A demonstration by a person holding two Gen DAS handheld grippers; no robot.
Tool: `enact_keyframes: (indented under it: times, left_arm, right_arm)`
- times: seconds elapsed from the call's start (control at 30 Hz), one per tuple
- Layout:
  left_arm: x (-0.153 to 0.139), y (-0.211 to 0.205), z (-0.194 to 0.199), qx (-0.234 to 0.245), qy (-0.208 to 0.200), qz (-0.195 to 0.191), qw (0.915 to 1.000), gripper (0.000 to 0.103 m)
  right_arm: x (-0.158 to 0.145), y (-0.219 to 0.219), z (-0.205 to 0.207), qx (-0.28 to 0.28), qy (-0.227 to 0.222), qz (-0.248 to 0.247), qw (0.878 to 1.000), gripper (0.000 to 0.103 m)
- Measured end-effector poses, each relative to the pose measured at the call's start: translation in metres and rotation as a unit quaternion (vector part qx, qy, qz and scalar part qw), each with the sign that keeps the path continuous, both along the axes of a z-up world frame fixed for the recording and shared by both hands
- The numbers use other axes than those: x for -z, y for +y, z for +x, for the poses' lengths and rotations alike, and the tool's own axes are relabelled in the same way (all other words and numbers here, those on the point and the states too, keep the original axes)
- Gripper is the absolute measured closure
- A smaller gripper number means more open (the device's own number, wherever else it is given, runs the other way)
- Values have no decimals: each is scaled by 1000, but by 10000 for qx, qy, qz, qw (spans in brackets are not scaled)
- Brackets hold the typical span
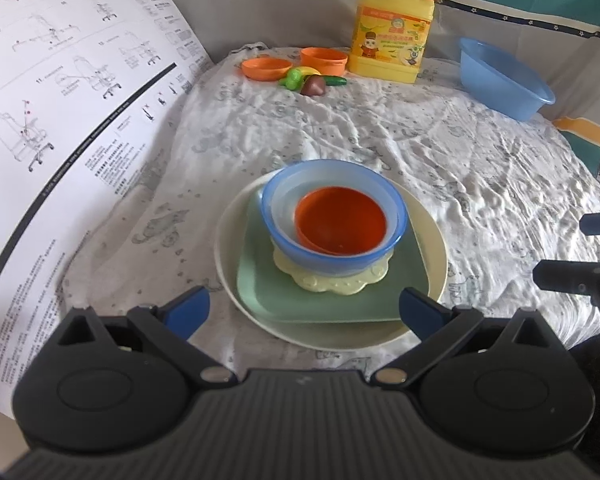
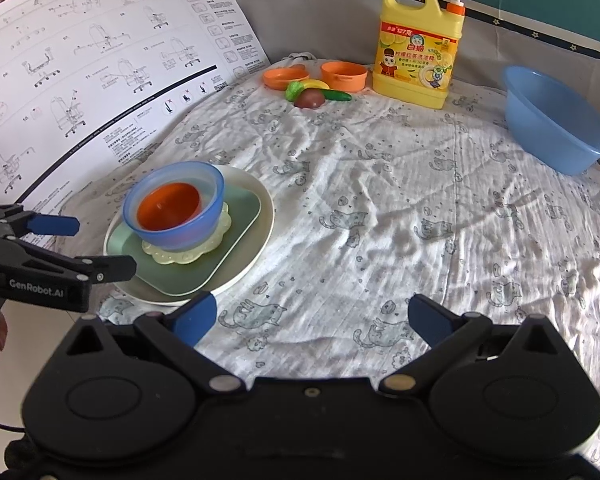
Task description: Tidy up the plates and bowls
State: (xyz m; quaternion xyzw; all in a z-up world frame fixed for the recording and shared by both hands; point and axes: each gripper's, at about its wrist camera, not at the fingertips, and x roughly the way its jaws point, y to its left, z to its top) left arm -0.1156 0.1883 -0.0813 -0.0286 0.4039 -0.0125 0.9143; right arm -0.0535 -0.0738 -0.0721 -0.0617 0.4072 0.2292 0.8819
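Round table under a wrinkled white cloth [image 2: 380, 200] w/ grey cat print; a big assembly-instruction sheet [image 2: 80, 60] leans up on the left, teal-and-grey fabric w/ a star trim behind.

Left gripper [image 1: 304, 312] hovers low, just in front of the stack — jaws spread wide, blue pads either side of the plate's near rim, nothing between them, can't tell if they touch it. In the right wrist view it comes in from the left edge [image 2: 100, 246], a hand on its grip.

Right gripper [image 2: 312, 320] sits over bare cloth, right of the stack — jaws wide apart too, empty.

The stack, left of centre: cream round plate [image 2: 260, 216] at the bottom, green square plate [image 2: 188, 276] on it, pale yellow scalloped dish [image 2: 184, 254] next, then a blue bowl [image 2: 176, 236] w/ a small orange bowl [image 2: 168, 204] tilted inside.

Far edge: two more orange dishes [image 2: 284, 76] [image 2: 344, 74], toy fruit & veg [image 2: 312, 92] just in front, yellow detergent jug [image 2: 416, 44] w/ orange pump beside them. Blue basin [image 2: 552, 128] far right, nothing visible in it.
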Motion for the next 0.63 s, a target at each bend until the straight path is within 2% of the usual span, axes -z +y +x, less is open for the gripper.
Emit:
enact_keyframes:
  times: [0.07,0.63]
  left_arm:
    - [0,-1,0,-12,-13,111,9999,0]
    - [-8,-2,-7,102,-137,274,9995,0]
  right_arm:
    - [0,0,0,1,-6,-8,10000,0]
    - [-2,-1,-1,-10,-65,-29,10000,0]
